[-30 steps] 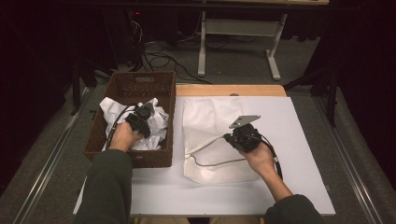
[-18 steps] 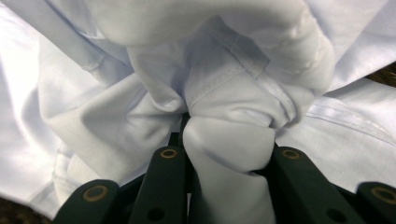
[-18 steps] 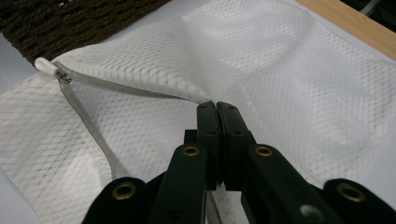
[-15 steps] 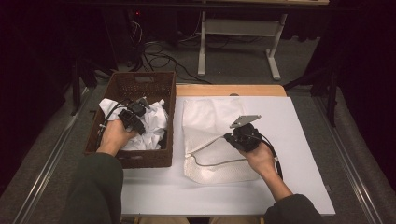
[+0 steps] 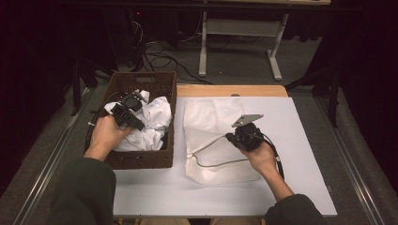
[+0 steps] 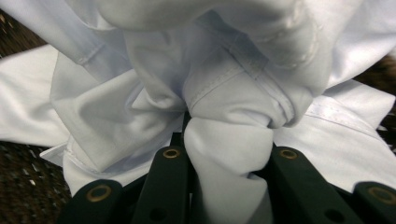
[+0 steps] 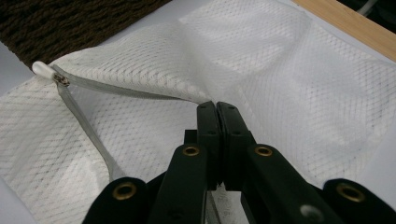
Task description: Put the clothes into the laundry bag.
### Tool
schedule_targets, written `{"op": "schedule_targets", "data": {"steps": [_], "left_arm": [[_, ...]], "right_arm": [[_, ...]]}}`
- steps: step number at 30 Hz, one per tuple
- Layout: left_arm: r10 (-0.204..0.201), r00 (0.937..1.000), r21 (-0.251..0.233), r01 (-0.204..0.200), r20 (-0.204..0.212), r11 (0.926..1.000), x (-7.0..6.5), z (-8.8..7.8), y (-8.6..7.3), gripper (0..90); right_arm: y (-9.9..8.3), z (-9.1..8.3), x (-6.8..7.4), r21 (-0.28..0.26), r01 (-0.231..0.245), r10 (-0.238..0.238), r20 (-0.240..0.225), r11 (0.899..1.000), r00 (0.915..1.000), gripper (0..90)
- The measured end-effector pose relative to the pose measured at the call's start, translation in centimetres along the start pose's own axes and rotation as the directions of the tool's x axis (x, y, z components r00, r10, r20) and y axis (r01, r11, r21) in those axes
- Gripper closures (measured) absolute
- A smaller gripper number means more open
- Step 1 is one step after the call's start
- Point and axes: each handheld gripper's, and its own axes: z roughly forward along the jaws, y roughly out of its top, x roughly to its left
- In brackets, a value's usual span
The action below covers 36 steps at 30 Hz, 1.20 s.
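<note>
A crumpled white garment (image 5: 155, 119) lies in a brown wicker basket (image 5: 141, 161) at the table's left. My left gripper (image 5: 135, 105) is over the basket, and its jaws have just been closing on a bunched fold of the garment (image 6: 229, 154). That fold is pinched between the pads (image 6: 170, 154). A white mesh bag (image 5: 211, 117) lies flat on the table's middle. My right gripper (image 5: 228, 137) is shut on the bag's upper layer (image 7: 280, 70) beside the open grey zipper (image 7: 84, 121), holding that edge slightly raised. The zipper's white pull (image 7: 44, 70) sits at the far end.
The white table top (image 5: 305, 140) has bare room right of the bag and along the front. A wooden strip (image 5: 225, 90) runs along the far edge. Beyond it, a metal stand (image 5: 277, 70) and cables (image 5: 159, 61) rest on the floor.
My left gripper has risen and shifted left over the basket, pulling a fold of the white garment up with it. The right gripper and the mesh bag have stayed put.
</note>
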Motion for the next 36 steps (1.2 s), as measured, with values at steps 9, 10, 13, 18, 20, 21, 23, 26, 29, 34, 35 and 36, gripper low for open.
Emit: {"op": "schedule_targets", "data": {"steps": [9,10,13,18,20,21,23,26,29,34,35,36], "left_arm": [[0.011,0.9996,-0.071,-0.009,0.027,0.9974,-0.3,-3.4,-0.4,76.2],[0.016,0.9994,-0.081,-0.013,0.032,0.9966,-0.5,-3.8,-0.4,76.1],[0.038,0.9980,-0.117,-0.031,0.051,0.9926,-1.1,-5.2,-0.4,76.2],[0.097,0.9926,-0.144,-0.085,0.073,0.9859,-2.7,-6.5,0.0,76.1],[0.116,0.9895,-0.157,-0.101,0.087,0.9824,-3.4,-6.9,0.0,76.1],[0.131,0.9875,-0.168,-0.116,0.087,0.9790,-3.9,-7.2,0.0,76.1],[0.154,0.9838,-0.178,-0.136,0.092,0.9747,-4.7,-7.4,0.1,76.1],[0.178,0.9776,-0.185,-0.156,0.112,0.9703,-5.7,-7.5,0.1,76.1],[0.201,0.9718,-0.192,-0.175,0.123,0.9656,-6.8,-7.5,0.3,76.1],[0.229,0.9621,-0.205,-0.197,0.148,0.9587,-8.5,-7.3,0.5,76.0],[0.234,0.9606,-0.205,-0.201,0.151,0.9580,-8.7,-7.2,0.5,76.0],[0.242,0.9579,-0.204,-0.208,0.155,0.9565,-9.2,-7.2,0.5,76.0]], "right_arm": [[0.3,-0.5,-0.2,-0.003,-0.006,0.006,0.005,1.000,1.0000,89.9],[0.3,-0.5,-0.2,-0.001,-0.003,0.003,0.006,1.000,1.0000,89.9],[0.5,-0.5,-0.3,-0.006,-0.007,0.007,0.010,1.000,0.9999,89.9],[0.6,-0.3,-0.4,-0.004,-0.012,0.012,0.009,1.000,0.9999,90.0],[0.6,-0.4,-0.4,-0.003,-0.013,0.013,0.009,1.000,0.9999,90.0],[0.6,-0.4,-0.5,-0.004,-0.013,0.013,0.009,1.000,0.9999,90.0],[0.7,-0.4,-0.6,-0.007,-0.023,0.023,0.006,1.000,0.9997,90.0],[0.7,-0.5,-0.8,-0.009,-0.032,0.032,0.006,0.999,0.9995,90.0],[0.8,-0.4,-1.0,-0.007,-0.034,0.034,0.008,0.999,0.9994,90.0],[1.0,-0.2,-1.2,0.002,-0.041,0.041,0.013,0.999,0.9991,90.0],[1.1,-0.1,-1.3,0.005,-0.040,0.040,0.012,0.999,0.9991,90.0],[1.1,-0.1,-1.3,0.005,-0.046,0.046,0.014,0.999,0.9988,90.0]]}}
